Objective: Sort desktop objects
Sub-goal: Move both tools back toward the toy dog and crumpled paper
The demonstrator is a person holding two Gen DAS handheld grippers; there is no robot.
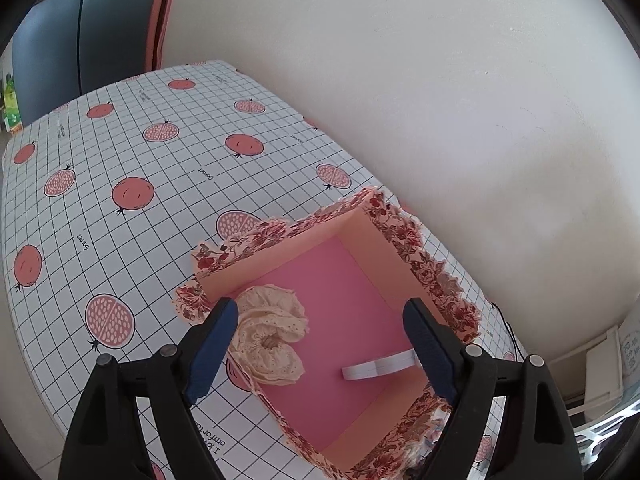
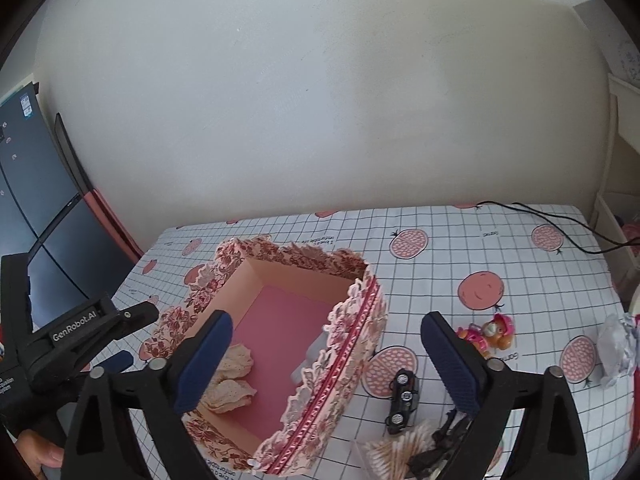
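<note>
Floral pink cardboard box (image 1: 352,240) holds a cream lace scrunchie (image 1: 270,338) and a white item (image 1: 380,366), possibly folded paper, partly hidden behind the empty, wide-open left gripper (image 1: 320,356); right gripper (image 2: 332,368) likewise open, empty.

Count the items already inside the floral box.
2: a cream lace scrunchie by one wall of the floral box, and a white folded strip near the opposite wall. None appear hidden.

A pink box (image 1: 360,216) with floral scalloped walls is seen open on the table. On its pink floor a cream lace scrunchie (image 1: 272,332) is laid in one corner, and a small white pad (image 1: 378,366) lies apart from it by the opposite wall. Outside the box, a black toy car (image 2: 402,398), a pink figurine (image 2: 486,332), a bundle of cotton swabs (image 2: 394,448) and crumpled paper (image 2: 616,348) are scattered on the cloth.
</note>
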